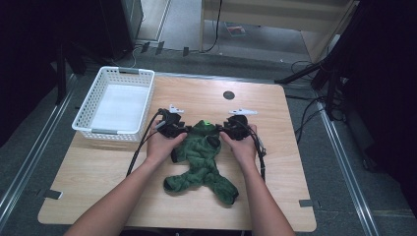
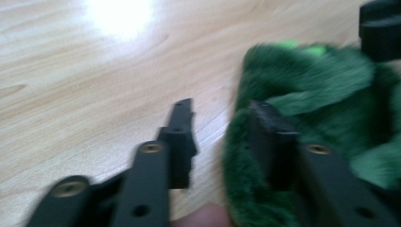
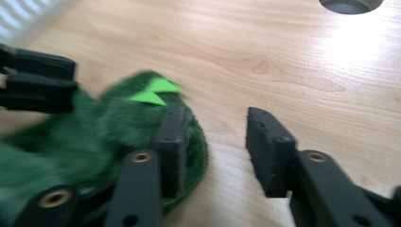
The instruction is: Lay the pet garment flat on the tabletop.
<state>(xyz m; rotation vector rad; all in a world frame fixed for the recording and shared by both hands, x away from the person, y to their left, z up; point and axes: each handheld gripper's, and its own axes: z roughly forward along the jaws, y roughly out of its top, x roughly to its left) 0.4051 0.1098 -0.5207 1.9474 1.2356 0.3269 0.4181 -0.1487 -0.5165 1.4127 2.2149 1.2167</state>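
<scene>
You have a green plush garment [image 1: 201, 162] lying flat in the middle of the wooden table [image 1: 275, 187], its legs splayed toward you and its top edge pointing at the far side. Your left gripper [image 1: 183, 129] and right gripper [image 1: 221, 129] sit at that top edge, one at each corner, and both stand parted, clamping nothing yet. It looks light, limp and fluffy (it will sag and fold the moment it leaves the table), so take it by the two upper corners, pinching well into the fleece rather than the loose pile.

The gripper views tell you what the high view hides: in the left gripper view one jaw rests on the fleece [image 2: 302, 104] and the other on bare wood, and the right gripper view mirrors that beside the bright green tag [image 3: 153, 92]. The high view alone gives you the white basket [image 1: 88, 105] waiting at the table's far left.
</scene>
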